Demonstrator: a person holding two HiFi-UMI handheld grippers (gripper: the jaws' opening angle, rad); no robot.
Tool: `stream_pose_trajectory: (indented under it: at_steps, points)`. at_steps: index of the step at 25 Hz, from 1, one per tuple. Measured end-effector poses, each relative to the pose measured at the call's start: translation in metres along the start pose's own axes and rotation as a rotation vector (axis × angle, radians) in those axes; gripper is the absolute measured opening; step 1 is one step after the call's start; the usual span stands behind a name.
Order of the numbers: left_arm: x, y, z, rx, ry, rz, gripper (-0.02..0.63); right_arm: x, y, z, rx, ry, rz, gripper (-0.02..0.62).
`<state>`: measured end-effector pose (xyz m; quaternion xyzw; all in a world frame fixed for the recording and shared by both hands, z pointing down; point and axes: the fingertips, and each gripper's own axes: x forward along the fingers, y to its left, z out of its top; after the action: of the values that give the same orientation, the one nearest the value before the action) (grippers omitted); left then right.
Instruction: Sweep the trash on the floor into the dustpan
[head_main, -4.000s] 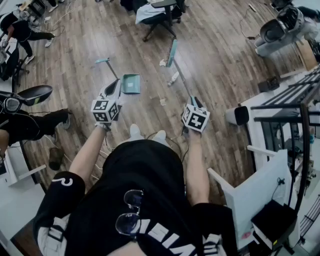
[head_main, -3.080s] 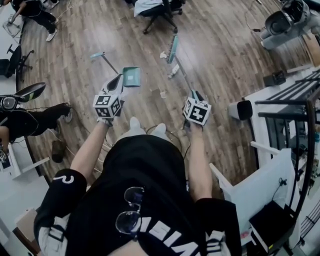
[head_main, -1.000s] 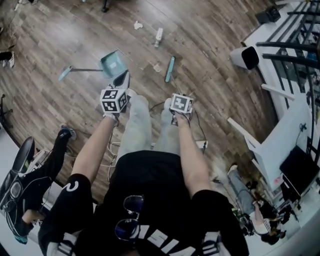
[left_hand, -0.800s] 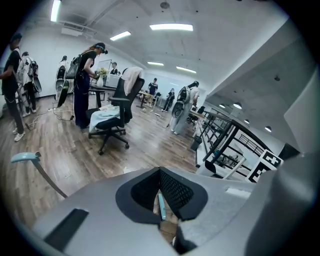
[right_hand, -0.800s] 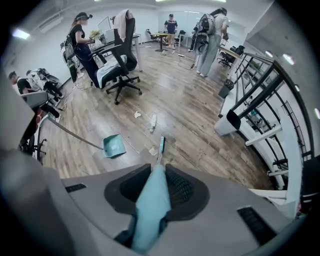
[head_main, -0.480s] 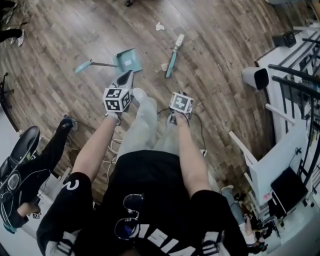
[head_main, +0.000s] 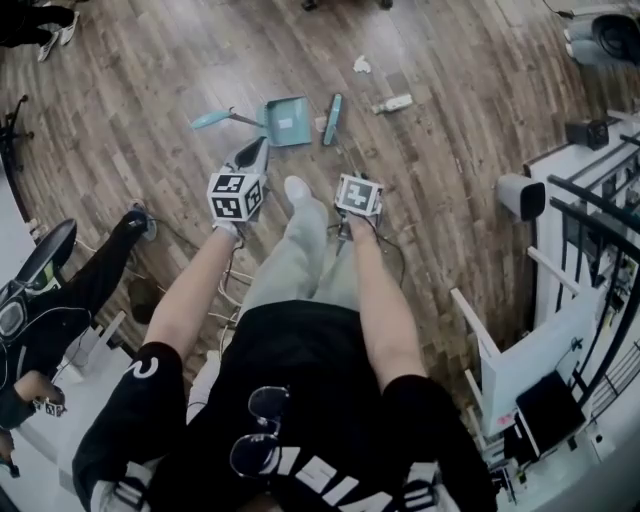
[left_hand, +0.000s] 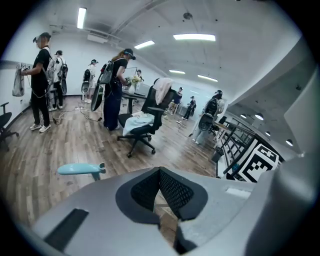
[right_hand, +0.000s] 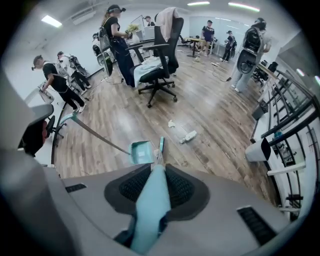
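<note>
Right tool (right_hand: 156, 175) is clamped tight on the long pale blue stick of the broom (right_hand: 150, 210), with one dark pad on each side of it. From there the stick runs down to the thin broom head (head_main: 333, 118), which sits on the wooden floor (head_main: 450, 200). Just left of the broom head lies the blue dustpan (head_main: 288, 120), also on the floor, and its long handle (head_main: 212, 120) points away to the left. A tiny pale scrap (head_main: 320, 124) sits between the dustpan and the broom head. More trash lies a bit past the broom, apart from the dustpan: a white crumpled bit (head_main: 361, 65) and a long white piece (head_main: 393, 103). The left tool (left_hand: 160, 172) is pinched closed with its two tips touching, and it holds nothing. It hangs near the dustpan but does not touch it, and the blue end of the dustpan handle shows off to its left. The person's white shoe (head_main: 297, 187) is between the two tools. Farther back in the room stands a black office chair (right_hand: 155, 70) with cloth on it, and some people (left_hand: 42, 80) stand around.
</note>
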<state>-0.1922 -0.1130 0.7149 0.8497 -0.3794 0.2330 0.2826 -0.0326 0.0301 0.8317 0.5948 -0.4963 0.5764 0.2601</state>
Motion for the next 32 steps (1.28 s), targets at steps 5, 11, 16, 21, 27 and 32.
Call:
stream_pose_trajectory:
  at_steps: [5,11,16,21,27,32]
  points:
    - [-0.026,0.042,0.007,-0.045,-0.031,0.054,-0.002,0.006,0.066,0.01,-0.134,0.016,0.096,0.083]
    - [-0.056,0.085,0.014,-0.113,-0.076,0.122,-0.002,0.001,0.099,0.016,-0.221,0.042,0.087,0.084]
    - [-0.071,0.08,0.021,-0.12,-0.1,0.137,-0.002,-0.033,0.071,0.029,-0.248,0.023,-0.008,0.083]
    - [-0.076,0.058,0.044,-0.118,-0.138,0.135,-0.002,-0.081,0.031,0.055,-0.289,-0.04,-0.103,0.083]
    - [-0.067,0.008,0.094,-0.078,-0.184,0.124,-0.002,-0.133,0.005,0.105,-0.323,-0.166,-0.05,0.084]
    - [-0.049,-0.044,0.13,-0.028,-0.208,0.106,-0.002,-0.17,-0.029,0.149,-0.325,-0.257,-0.006,0.084]
